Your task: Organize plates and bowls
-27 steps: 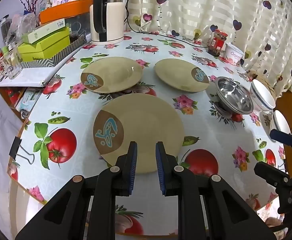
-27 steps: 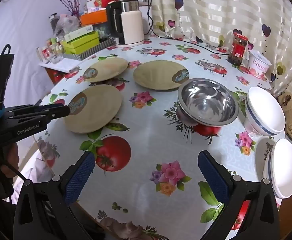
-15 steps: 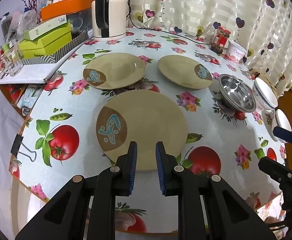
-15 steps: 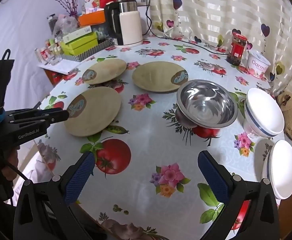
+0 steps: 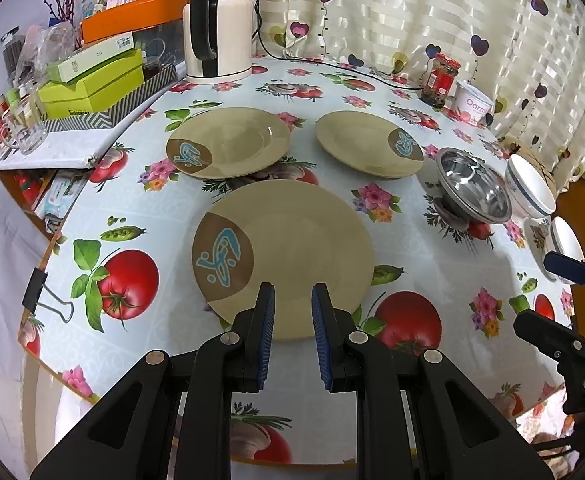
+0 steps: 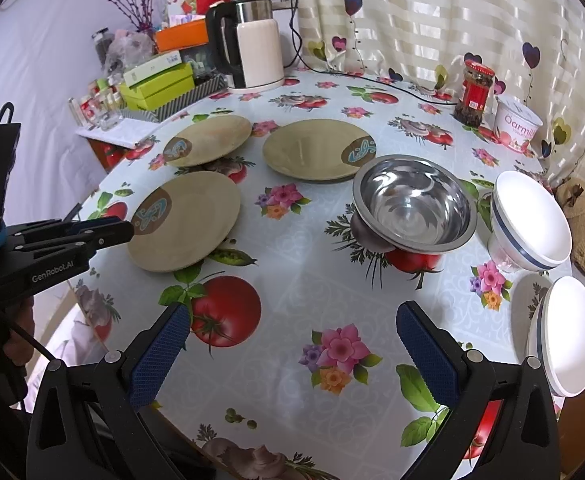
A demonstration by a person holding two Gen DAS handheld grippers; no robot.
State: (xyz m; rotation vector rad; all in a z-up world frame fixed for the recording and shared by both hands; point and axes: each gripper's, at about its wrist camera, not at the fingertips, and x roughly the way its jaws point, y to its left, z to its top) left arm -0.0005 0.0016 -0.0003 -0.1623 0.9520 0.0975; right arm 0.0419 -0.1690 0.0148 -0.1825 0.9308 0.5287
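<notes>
Hovering, left gripper (image 5: 291,314): above the near rim of the closest plate, jaws parted by a narrow gap, nothing between the blue pads.
Right gripper (image 6: 292,344): jaws spread wide over bare tablecloth (image 6: 292,280), holding nothing; it stands to the right of the left tool, whose tips show at its left edge.
Nearest plate (image 5: 288,256): flat on the table, directly ahead of the left gripper's tips, brown patch with blue motif on its left side.
Steel bowl (image 6: 412,202): ahead and slightly right of the right gripper, tilted, resting on a small dark object under its left edge.
White bowls: one with a blue band (image 6: 530,226) just right of the steel bowl; another (image 6: 568,334) nearer, at the table's right edge, tipped on its side.
Far-left plate (image 5: 228,142): beyond the nearest plate, to the left, apart from it.
Far-right plate (image 5: 368,144): beyond the nearest plate, to the right, motif on its right side.
Kettle (image 5: 218,26): farthest back on the left, upright.
Jar (image 6: 474,92) and tub (image 6: 516,126): far right, near the curtain (image 6: 432,12).
</notes>
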